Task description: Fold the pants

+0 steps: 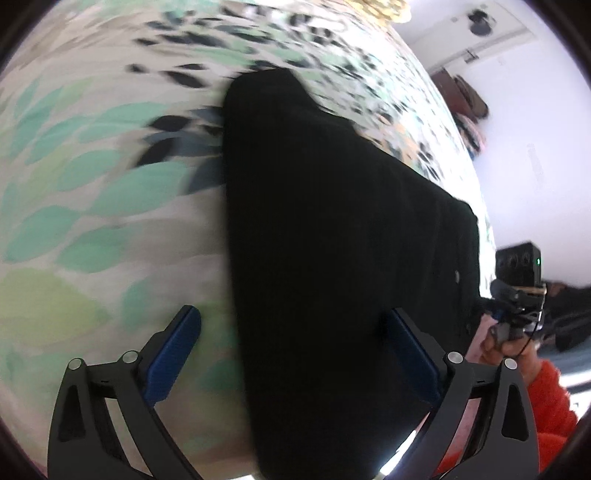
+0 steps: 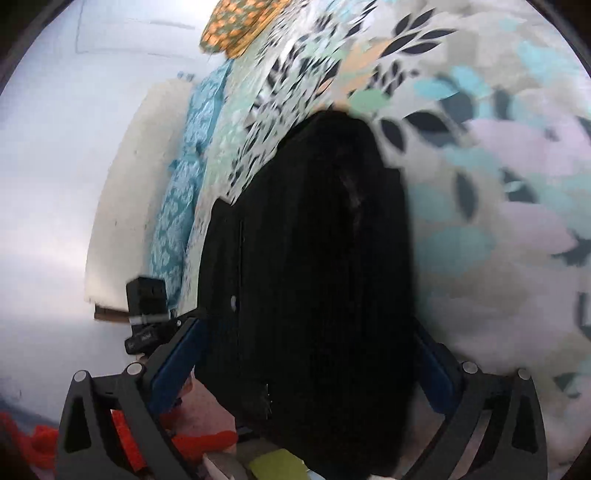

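Observation:
Black pants (image 1: 332,240) lie lengthwise on a leaf-print bedsheet (image 1: 92,221), blurred in both views. My left gripper (image 1: 293,312) is open wide just above them. Its left blue pad (image 1: 173,358) is over bare sheet and its right pad (image 1: 415,358) over the cloth, so the pants' left edge runs between them. In the right wrist view the pants (image 2: 314,258) fill the centre, a small button (image 2: 233,301) near their left edge. My right gripper (image 2: 306,326) is open, and the fabric fills the gap between its pads without visible pinching.
A hand (image 1: 506,343) in an orange sleeve (image 1: 546,398) holds the other tool, whose camera block (image 1: 519,260) sits at the bed's right side. An orange floral pillow (image 2: 240,26) and blue patterned cloth (image 2: 184,184) lie along the far bed edge by a white wall.

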A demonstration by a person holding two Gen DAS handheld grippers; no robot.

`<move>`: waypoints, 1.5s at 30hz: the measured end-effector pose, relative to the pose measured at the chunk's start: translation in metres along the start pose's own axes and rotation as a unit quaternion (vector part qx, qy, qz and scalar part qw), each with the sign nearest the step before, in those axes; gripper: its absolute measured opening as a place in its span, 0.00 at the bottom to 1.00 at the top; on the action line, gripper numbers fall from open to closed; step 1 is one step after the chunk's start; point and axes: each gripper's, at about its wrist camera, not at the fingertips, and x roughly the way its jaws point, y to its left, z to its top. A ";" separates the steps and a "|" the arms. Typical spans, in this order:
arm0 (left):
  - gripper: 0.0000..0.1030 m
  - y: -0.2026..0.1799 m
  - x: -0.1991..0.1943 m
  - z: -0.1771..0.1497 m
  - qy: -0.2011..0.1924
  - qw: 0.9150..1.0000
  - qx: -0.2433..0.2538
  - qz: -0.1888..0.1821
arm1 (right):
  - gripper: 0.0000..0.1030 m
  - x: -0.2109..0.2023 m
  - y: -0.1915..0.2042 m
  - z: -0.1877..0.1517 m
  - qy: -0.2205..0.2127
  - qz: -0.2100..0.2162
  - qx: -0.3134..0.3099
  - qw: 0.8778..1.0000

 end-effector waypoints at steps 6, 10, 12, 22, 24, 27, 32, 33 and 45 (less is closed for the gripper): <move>0.34 -0.031 -0.011 -0.003 -0.030 0.997 0.043 0.053 | 0.42 0.009 0.014 -0.006 0.016 0.020 -0.012 1.000; 0.29 -0.037 -0.043 0.012 -0.059 0.997 0.047 0.026 | 0.40 -0.001 0.041 0.006 -0.012 0.036 -0.044 0.998; 0.29 -0.042 -0.056 0.030 -0.076 0.995 0.057 0.035 | 0.40 0.000 0.055 0.026 -0.023 0.030 -0.068 0.997; 0.61 -0.042 -0.044 0.134 -0.137 0.978 0.053 0.150 | 0.56 0.038 0.069 0.141 -0.049 -0.094 -0.077 0.991; 0.70 -0.033 -0.034 0.122 -0.143 0.964 0.049 0.218 | 0.62 0.041 0.053 0.139 -0.045 -0.141 -0.047 0.988; 0.79 -0.015 -0.037 0.082 -0.154 0.956 0.059 0.244 | 0.68 0.018 0.035 0.110 -0.082 -0.143 -0.027 0.986; 0.95 -0.013 -0.064 0.010 -0.234 0.913 0.073 0.325 | 1.00 -0.032 0.033 0.045 -0.165 -0.195 -0.027 0.966; 0.96 -0.014 -0.065 0.002 -0.235 0.912 0.075 0.327 | 1.00 -0.038 0.036 0.035 -0.172 -0.205 -0.019 0.963; 0.97 -0.098 -0.138 0.021 -0.269 0.906 0.123 0.304 | 1.00 -0.039 0.182 -0.002 -0.190 -0.380 -0.212 0.880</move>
